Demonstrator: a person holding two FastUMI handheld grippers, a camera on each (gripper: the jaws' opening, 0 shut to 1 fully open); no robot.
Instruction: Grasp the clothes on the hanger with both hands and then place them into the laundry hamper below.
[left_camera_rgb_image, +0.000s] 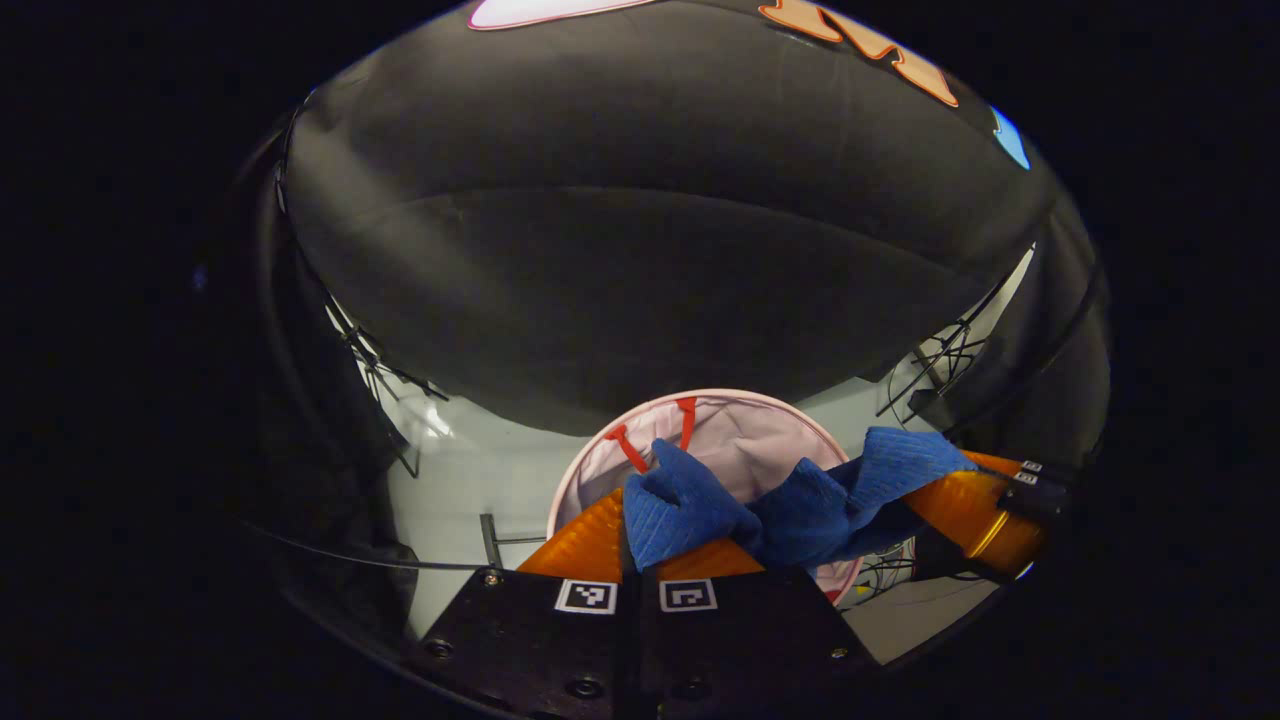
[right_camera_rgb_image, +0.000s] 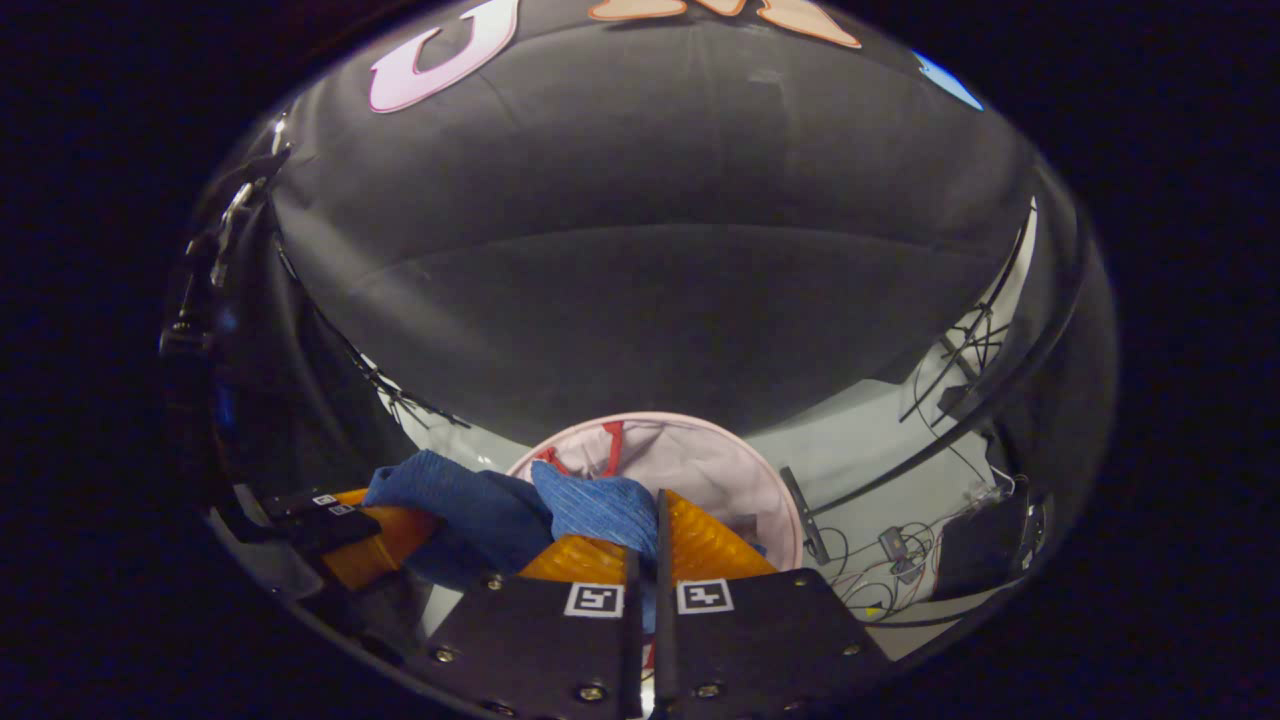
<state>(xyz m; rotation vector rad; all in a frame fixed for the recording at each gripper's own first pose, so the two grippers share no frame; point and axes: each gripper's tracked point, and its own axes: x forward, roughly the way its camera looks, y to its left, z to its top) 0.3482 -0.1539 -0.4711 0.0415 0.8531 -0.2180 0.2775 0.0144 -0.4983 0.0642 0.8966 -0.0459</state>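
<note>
Both grippers (left_camera_rgb_image: 637, 545) (right_camera_rgb_image: 648, 540) clamped on blue cloth (left_camera_rgb_image: 790, 505)

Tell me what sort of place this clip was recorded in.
Most likely a staged recording booth, not a home: black cloth wall all round, stands and loose cables on a pale floor, and a pink laundry hamper below the blue garment.

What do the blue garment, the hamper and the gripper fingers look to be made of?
Blue garment: soft ribbed knit, matte, with fine parallel ridges and limp folds. Hamper: thin pale pink fabric, probably on a hoop, wrinkled inside with a stiff round rim. Fingers: translucent orange plastic or rubber, ridged and glossy.
</note>
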